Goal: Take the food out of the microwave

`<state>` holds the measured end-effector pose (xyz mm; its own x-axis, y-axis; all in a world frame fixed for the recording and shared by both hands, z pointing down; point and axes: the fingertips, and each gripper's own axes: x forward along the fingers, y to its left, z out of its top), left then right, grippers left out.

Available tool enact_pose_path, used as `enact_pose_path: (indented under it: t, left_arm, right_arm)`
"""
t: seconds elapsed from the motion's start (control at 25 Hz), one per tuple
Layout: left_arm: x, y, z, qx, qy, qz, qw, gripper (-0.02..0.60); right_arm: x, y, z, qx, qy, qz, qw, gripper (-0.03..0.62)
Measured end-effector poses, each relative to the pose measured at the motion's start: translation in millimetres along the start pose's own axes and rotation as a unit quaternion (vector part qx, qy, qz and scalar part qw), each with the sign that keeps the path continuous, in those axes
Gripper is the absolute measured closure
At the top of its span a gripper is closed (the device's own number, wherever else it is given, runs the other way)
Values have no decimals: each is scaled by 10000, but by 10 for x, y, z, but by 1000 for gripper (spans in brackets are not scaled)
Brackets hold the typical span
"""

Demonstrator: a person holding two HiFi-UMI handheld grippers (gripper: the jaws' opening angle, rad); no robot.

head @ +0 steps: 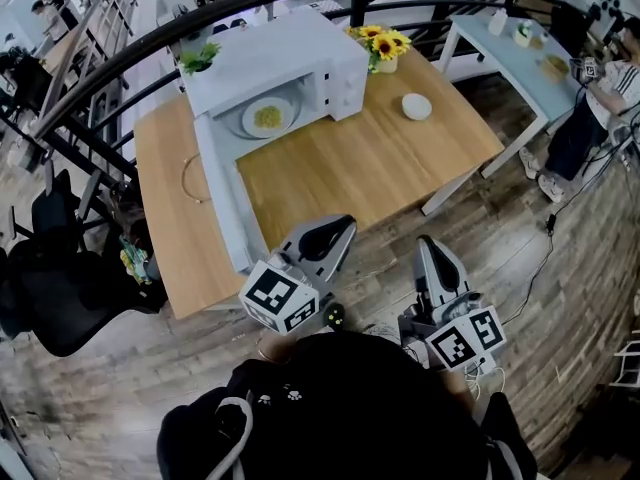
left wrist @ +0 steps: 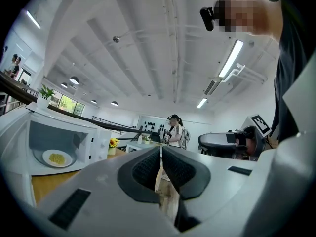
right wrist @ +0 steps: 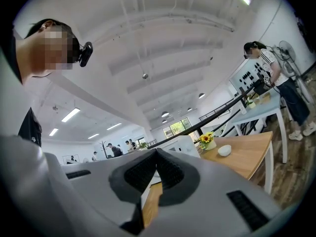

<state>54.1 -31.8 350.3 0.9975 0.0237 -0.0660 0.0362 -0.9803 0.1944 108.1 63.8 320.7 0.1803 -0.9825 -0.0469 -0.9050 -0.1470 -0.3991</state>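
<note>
A white microwave [head: 285,63] stands at the far side of the wooden table [head: 380,163], its door [head: 218,190] swung wide open toward me. Inside sits a white plate of yellow food [head: 267,117]; the left gripper view shows the plate [left wrist: 57,157] far off at the left. My left gripper [head: 338,230] hovers at the table's near edge, jaws shut with nothing between them [left wrist: 160,154]. My right gripper [head: 430,246] is beside it just off the table edge, its pads also shut and empty [right wrist: 157,153]. Both are well short of the microwave.
A small white bowl [head: 416,106] and a vase of sunflowers [head: 383,46] stand on the table right of the microwave, with a potted plant [head: 198,60] on top of it. Black chairs [head: 55,303] crowd the left. A pale side table [head: 520,58] and a person [head: 600,103] are at right.
</note>
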Motion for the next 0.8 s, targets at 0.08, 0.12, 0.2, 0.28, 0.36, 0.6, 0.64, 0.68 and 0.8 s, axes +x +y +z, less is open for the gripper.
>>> enact_pose_path:
  t: [0.08,0.12,0.2,0.28,0.36,0.6,0.64,0.68,0.8]
  left_arm:
    - [18,81,-18,-48,23,145,9999,558]
    - [39,120,-24,-75,14,195,9998,558]
    - [78,181,-38,-116,-20,295,9995,558]
    - [77,247,-58,-146,-42,520,9985,558]
    - [82,344,-62,-164,-72,792,9967,558]
    - [100,721,-19,-134,-103,1761,9842,558]
    - [104,787,-10,-124,-103,1915,9814,558]
    - [106,858,-1,-116,-112,2071,9782,558]
    - [125,1079,6,-160,-155,2485,9684,558]
  right_arm:
    - [96,-30,-2,36,83,89,9999,592]
    - [155,-54,-1,49,107,143,9998,592]
    - [291,-102,-6,70,160,293,9994,592]
    - [458,-133,-26,115,263,534,9982,592]
    - [666,-157,-39,162,366,826,9958,592]
    - [1393,-196,-90,333,732,1810,9802,592]
    - [1504,-206,-83,355,774,1945,9772,592]
    - [1605,-219,-76,372,813,2065,9744,592]
    - [1865,-291,-72,419,925,2336,9670,591]
